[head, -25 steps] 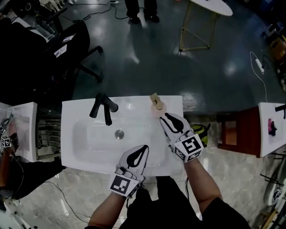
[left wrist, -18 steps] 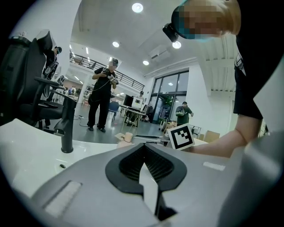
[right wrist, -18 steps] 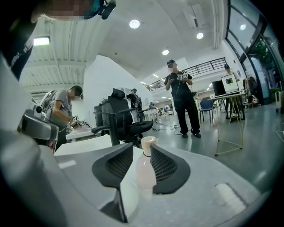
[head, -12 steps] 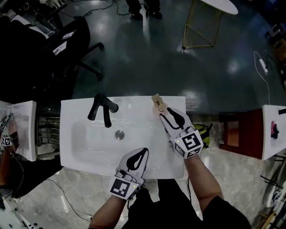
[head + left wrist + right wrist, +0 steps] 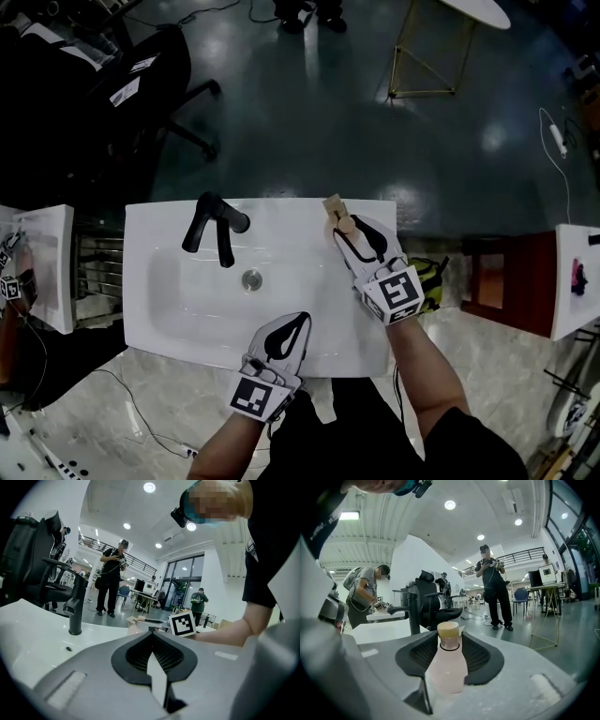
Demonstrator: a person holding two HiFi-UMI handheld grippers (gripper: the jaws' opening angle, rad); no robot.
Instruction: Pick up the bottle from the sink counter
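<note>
A small pale pink bottle (image 5: 342, 224) with a tan cap stands upright at the far right of the white sink counter (image 5: 159, 234). My right gripper (image 5: 350, 229) reaches around it; its jaws have just been opening and stand wide. In the right gripper view the bottle (image 5: 446, 667) fills the gap between the dark pads (image 5: 483, 660), and I see no squeeze on it. Over the counter's near edge my left gripper (image 5: 298, 320) has its tips together and holds nothing. The left gripper view shows those tips (image 5: 151, 633) meeting.
A black faucet (image 5: 214, 225) stands at the back left of the basin, with the drain (image 5: 251, 278) in front of it. A black office chair (image 5: 141, 84) stands behind the counter. Other white counters (image 5: 47, 272) flank the sink, and a brown stool (image 5: 497, 281) stands to the right.
My right gripper has slid forward along the counter's right side until its jaws surround the bottle, and the jaws have spread wider. The left gripper has stayed put.
</note>
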